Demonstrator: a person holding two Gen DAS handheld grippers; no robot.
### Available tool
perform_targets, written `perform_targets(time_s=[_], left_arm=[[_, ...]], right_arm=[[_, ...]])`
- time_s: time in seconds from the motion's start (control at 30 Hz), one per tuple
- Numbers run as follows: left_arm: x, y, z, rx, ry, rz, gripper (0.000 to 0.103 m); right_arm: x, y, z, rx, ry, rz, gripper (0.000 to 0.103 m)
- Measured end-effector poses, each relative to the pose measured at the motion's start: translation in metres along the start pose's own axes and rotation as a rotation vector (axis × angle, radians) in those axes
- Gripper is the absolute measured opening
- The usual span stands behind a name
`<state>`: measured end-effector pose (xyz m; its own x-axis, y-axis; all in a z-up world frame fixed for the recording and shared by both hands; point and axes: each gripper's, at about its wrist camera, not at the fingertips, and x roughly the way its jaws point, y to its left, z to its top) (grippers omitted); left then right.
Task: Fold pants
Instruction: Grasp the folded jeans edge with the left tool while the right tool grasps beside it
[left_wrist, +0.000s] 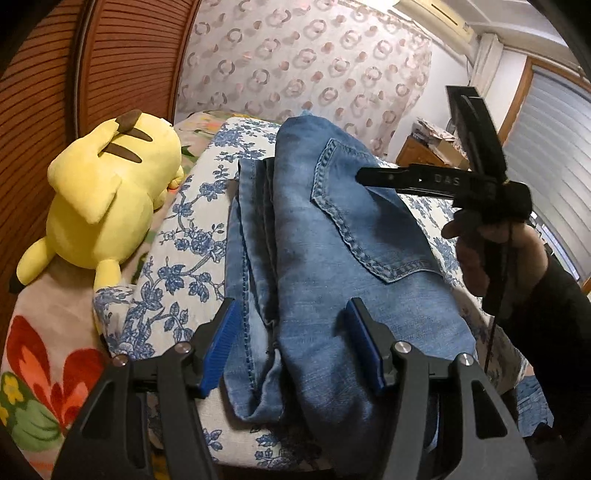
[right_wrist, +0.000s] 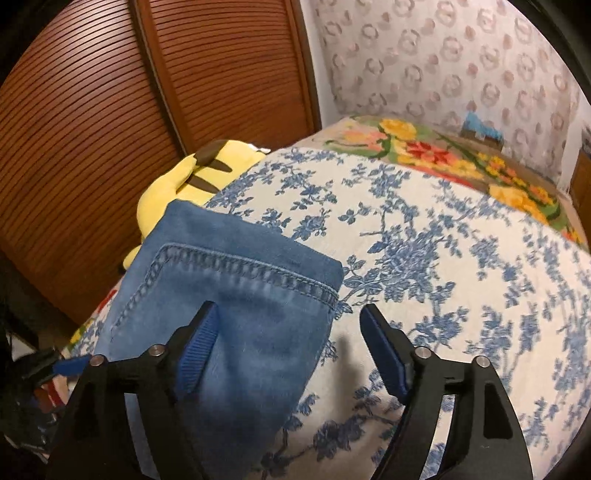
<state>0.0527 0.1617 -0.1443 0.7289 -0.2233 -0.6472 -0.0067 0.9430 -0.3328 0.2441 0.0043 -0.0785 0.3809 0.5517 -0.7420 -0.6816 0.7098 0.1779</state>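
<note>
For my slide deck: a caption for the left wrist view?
Open left gripper above folded jeans on a floral bedspread, yellow plush toy alongside, right gripper opposite.

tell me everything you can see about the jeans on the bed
The jeans are light blue, faded denim, folded into a long stacked bundle with several layers showing along one side. A back pocket with double stitching faces up. They lie flat on the blue-and-white floral cover, with the yellow plush toy off to one side, apart from them. The left gripper hovers open over the near end, and the right gripper stands open over the pocket corner; neither visibly clamps the cloth.
</note>
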Motion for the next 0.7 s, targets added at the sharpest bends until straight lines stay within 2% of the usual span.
perform_targets(time_s=[0.27,0.37,0.43,0.5,0.57,0.63,0.7], left_arm=[[-0.003,0.003,-0.002,-0.049,-0.005,-0.012,0.059],[-0.003,0.004,-0.003,-0.053,-0.006,-0.013,0.059],[-0.004,0.005,-0.003,-0.055,-0.009,-0.012,0.055],[-0.006,0.003,-0.003,-0.052,-0.023,-0.011,0.044],[-0.007,0.0,-0.004,-0.036,-0.03,-0.014,0.039],[-0.008,-0.002,-0.004,-0.029,-0.034,-0.011,0.033],[-0.01,-0.002,-0.004,-0.02,-0.038,-0.003,0.02]], right_arm=[[0.02,-0.001,-0.001,0.052,0.067,0.103,0.082],[0.021,0.003,-0.002,0.041,0.075,0.114,0.081],[0.019,0.006,-0.003,0.032,0.075,0.119,0.077],[0.018,0.008,-0.003,0.028,0.072,0.118,0.071],[0.016,0.01,-0.002,0.031,0.063,0.111,0.065],[0.012,0.014,-0.001,0.024,0.047,0.107,0.052],[0.003,0.02,0.0,0.002,0.019,0.099,0.04]])
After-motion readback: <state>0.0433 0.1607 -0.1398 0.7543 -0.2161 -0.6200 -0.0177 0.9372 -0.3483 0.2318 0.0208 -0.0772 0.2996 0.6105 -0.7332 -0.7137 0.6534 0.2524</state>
